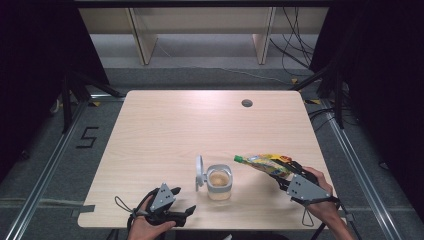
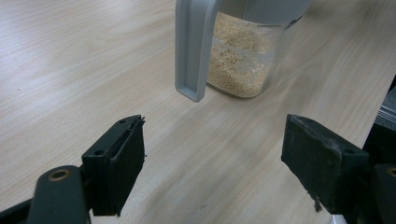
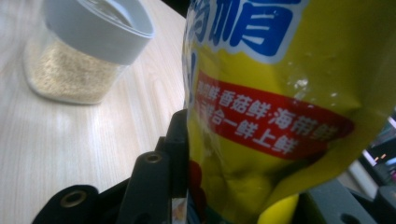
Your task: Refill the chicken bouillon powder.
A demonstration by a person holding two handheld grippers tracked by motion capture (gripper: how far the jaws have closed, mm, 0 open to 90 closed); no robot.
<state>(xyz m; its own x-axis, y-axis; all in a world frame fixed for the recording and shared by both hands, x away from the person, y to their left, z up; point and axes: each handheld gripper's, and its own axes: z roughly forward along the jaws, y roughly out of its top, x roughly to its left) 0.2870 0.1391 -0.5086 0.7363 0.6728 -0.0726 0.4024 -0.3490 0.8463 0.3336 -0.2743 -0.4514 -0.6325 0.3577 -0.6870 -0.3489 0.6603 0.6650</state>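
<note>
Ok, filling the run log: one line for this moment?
right gripper: holds pouch, tilted toward jar | left gripper: open, empty | jar lid: open

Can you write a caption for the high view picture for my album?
Right gripper holds a yellow pouch tilted toward an open jar of granules.

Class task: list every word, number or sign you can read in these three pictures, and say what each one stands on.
"5": black mark on the grey floor left of the table.
"香菇鲜·海带鲜": white characters on the red band of the yellow pouch; the characters before them are partly hidden.
"合一鲜上鲜": second line on that band; its start is cut off.
Large white-and-blue characters at the pouch's top: cropped, not readable.
Jar: no text.
</note>
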